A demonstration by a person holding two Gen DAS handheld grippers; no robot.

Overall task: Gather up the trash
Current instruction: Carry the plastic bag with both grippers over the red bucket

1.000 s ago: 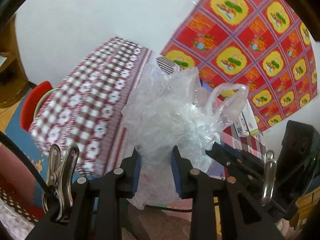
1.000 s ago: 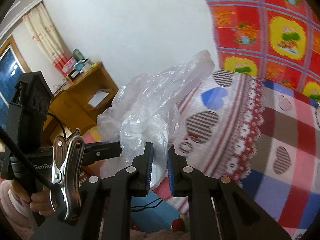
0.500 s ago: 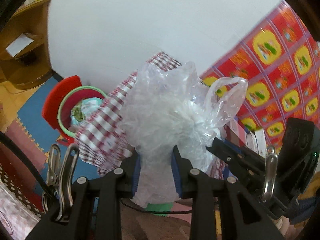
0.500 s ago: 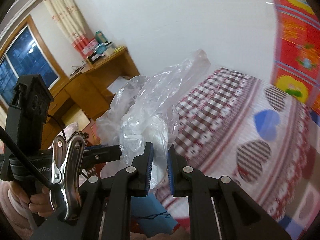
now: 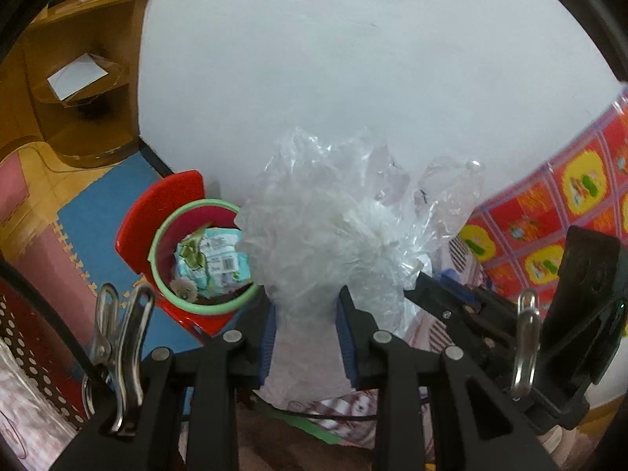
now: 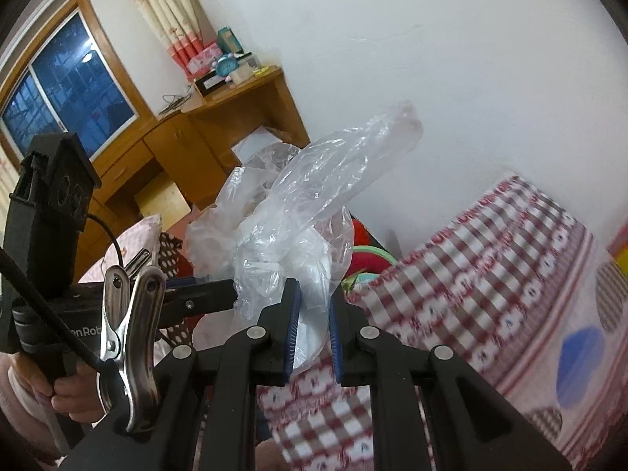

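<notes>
Both claws, left claw [image 5: 307, 329] and right claw [image 6: 314, 327], clench one crumpled clear plastic bag [image 5: 337, 235], light, soft, slippery, best pinched at bunched folds, above the bin [image 5: 165, 235].

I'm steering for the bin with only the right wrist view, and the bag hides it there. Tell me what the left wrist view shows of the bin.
Observer: The bin has a green rim, is open, and sits just left of the bag in that view.
Operator: Say what is in it.
Observer: A crumpled teal packet lies inside, so it is not empty.
Operator: Report the left tool's grip.
Observer: The left tool is shut on the bag, with the bag's lower part clamped between both pads.
</notes>
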